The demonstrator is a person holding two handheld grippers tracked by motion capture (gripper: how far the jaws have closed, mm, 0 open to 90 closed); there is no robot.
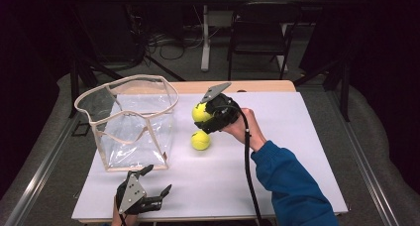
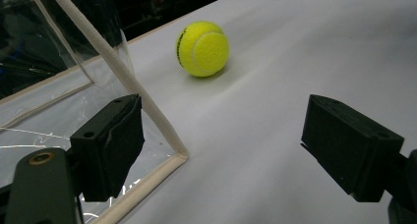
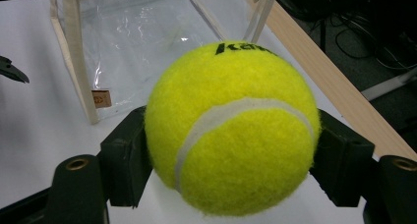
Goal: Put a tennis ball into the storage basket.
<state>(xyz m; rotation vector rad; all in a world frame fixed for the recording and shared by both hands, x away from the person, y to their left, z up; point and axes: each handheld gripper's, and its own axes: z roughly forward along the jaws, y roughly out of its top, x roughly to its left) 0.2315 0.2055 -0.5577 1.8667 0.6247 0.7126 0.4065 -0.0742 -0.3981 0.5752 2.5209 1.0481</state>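
Note:
My right gripper point(image 1: 204, 114) is shut on a yellow tennis ball point(image 1: 200, 112), held above the white table to the right of a clear plastic bag with cream trim point(image 1: 130, 119). In the right gripper view the held tennis ball point(image 3: 231, 128) sits squeezed between both black pads, with the bag point(image 3: 137, 37) beyond it. A second tennis ball point(image 1: 200, 140) lies on the table just below the held one. My left gripper point(image 1: 157, 184) rests open near the front left edge, beside the bag's near corner. In the left gripper view the loose ball point(image 2: 202, 48) lies ahead of the wide-apart jaws.
The white table point(image 1: 297, 151) has bare room at right and in front. A wooden strip point(image 1: 257, 85) runs along its far edge. A chair point(image 1: 260, 32) and a table leg stand on the floor beyond. The bag's trimmed corner point(image 2: 167, 140) is close to the left jaw.

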